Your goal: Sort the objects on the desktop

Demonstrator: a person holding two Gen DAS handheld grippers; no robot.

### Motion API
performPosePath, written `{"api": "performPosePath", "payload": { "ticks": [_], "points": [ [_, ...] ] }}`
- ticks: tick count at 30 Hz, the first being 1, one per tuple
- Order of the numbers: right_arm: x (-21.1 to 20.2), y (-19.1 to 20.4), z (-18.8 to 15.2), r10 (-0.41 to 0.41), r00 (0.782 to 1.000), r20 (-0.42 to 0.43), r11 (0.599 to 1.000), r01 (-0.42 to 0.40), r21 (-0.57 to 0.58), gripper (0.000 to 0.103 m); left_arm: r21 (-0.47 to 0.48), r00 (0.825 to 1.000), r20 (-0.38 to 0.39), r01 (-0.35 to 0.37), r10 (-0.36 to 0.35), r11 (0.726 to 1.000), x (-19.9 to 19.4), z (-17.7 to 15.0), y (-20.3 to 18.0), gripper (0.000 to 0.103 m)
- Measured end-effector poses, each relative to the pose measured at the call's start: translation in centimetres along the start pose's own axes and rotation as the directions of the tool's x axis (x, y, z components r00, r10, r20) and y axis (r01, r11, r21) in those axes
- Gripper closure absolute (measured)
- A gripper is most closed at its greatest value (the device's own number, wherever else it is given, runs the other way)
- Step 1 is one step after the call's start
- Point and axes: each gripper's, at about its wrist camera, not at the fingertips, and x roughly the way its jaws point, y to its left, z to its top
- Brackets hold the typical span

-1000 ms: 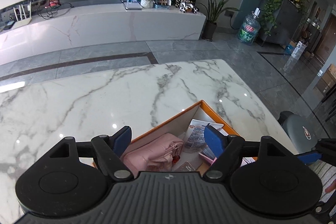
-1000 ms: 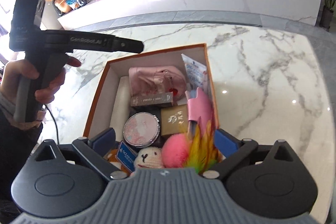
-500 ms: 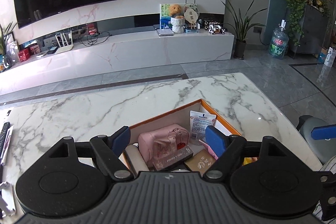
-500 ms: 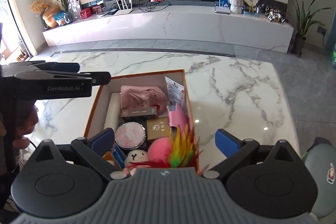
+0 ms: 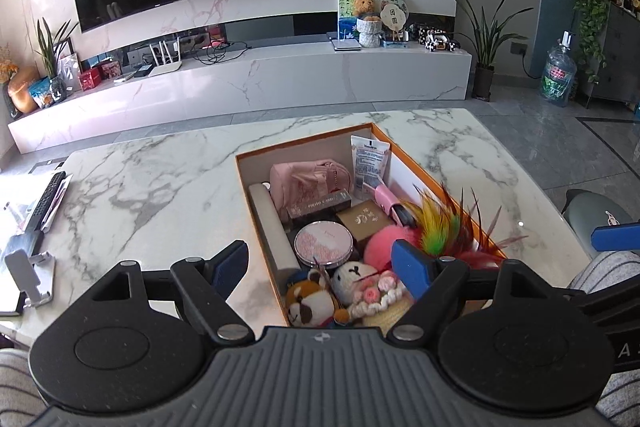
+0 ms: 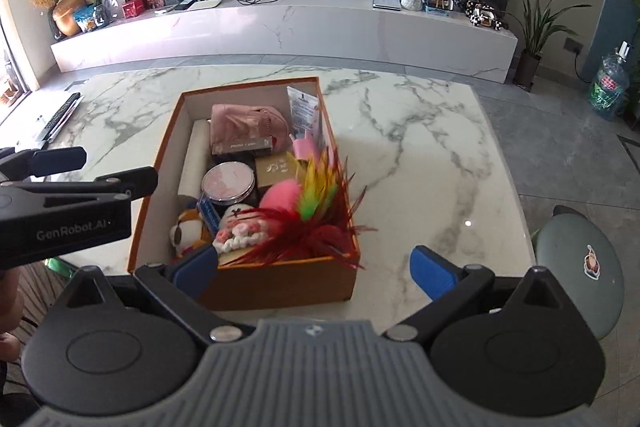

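Observation:
An orange box (image 6: 280, 283) stands on the marble table (image 6: 420, 155), also in the left wrist view (image 5: 404, 155). It holds a pink pouch (image 6: 248, 125), a round pink compact (image 6: 228, 183), a gold box (image 6: 276, 167), a white tube (image 6: 302, 111), a pink pompom (image 6: 280, 193), a feather toy (image 6: 316, 215) and plush toys (image 5: 316, 299). My left gripper (image 5: 320, 267) is open and empty above the box's near end. My right gripper (image 6: 314, 271) is open and empty, in front of the box's near wall.
A remote control (image 5: 46, 199) and a phone stand (image 5: 24, 275) lie at the table's left edge. A grey stool (image 6: 580, 263) stands right of the table. Behind the table are a TV bench (image 5: 240, 75) and a water bottle (image 5: 558, 75).
Both grippers have pulled back and risen away from the box, so more of the box and room shows. Both stay open and empty.

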Motion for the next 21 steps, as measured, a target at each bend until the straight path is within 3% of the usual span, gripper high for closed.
{"api": "performPosePath", "payload": {
  "ticks": [5, 10, 21],
  "points": [
    [-0.3, 1.1, -1.6, 0.001, 0.998, -0.068, 1.0, -0.002, -0.026, 0.001, -0.073, 0.993, -0.121, -0.005, -0.004, 0.997, -0.7, -1.5, 0.0, 0.01],
    [-0.5, 1.9, -2.6, -0.001, 0.996, -0.087, 0.999, -0.003, -0.04, 0.001, -0.166, 0.969, -0.245, -0.009, -0.032, 0.986, -0.2, -2.6, 0.9, 0.01],
    [-0.1, 2.8, -2.7, -0.024, 0.993, -0.116, 0.998, 0.018, -0.056, 0.001, -0.154, 0.971, -0.238, -0.067, 0.029, 0.986, -1.5, -2.8, 0.7, 0.01]
  ]
}}
